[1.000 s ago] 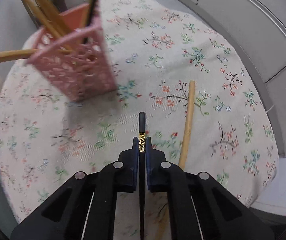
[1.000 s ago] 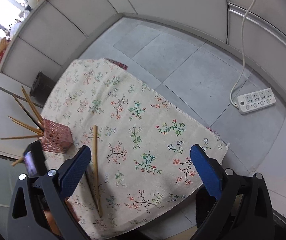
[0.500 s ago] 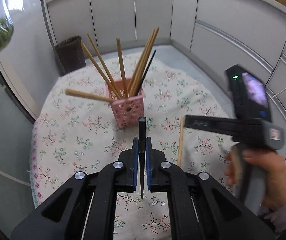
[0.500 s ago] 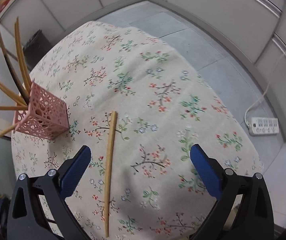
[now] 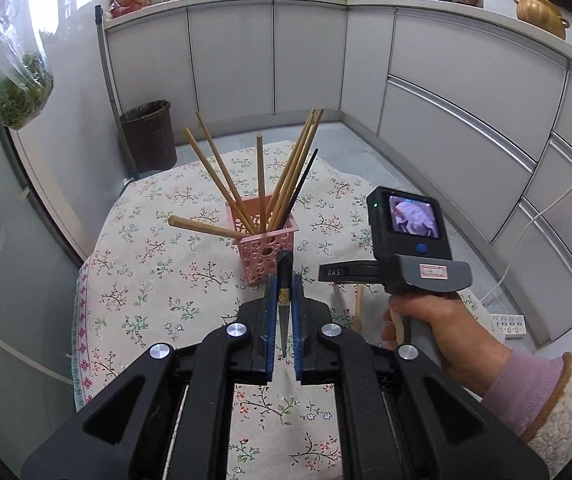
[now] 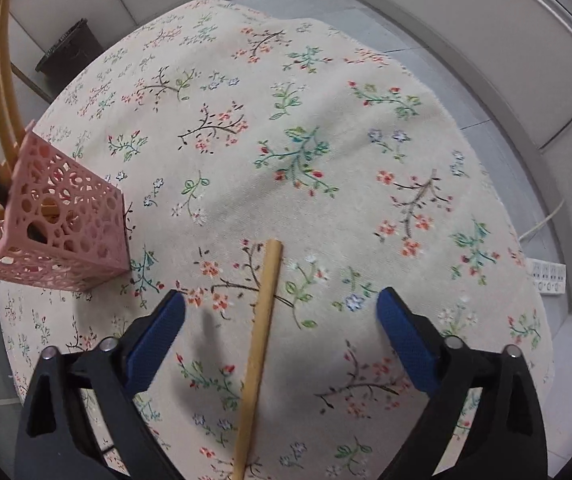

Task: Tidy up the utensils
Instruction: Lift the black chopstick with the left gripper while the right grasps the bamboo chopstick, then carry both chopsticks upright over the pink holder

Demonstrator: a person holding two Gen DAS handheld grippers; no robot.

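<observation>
Left tool [image 5: 284, 280] is clamped tight on a dark chopstick [image 5: 285, 308], pinched mid-shaft so it sticks out past the pads toward the pink holder [image 5: 266, 250], which sits straight ahead on the bench [image 5: 158, 256] with its floral cloth. I'm holding it raised and angled down, I'd say so the stick can drop in among the wooden chopsticks [image 5: 286, 176] already fanned out of the holder, with one more dark one leaning in there too. Right tool [image 6: 280, 316] is a different story: pointed nearly straight down over the last loose wooden chopstick [image 6: 260, 344] lying flat on the cloth, jaws straddling it with a clear gap on both sides. They've just been closing in, but the pads aren't touching the stick yet, so nothing gripped on that side. The stick lies just beside the holder, not touching it. My guess is that lining up across the shaft like this gives a clean pinch without rolling it. Once both sticks go in, the bench looks sorted as far as I can see.
</observation>
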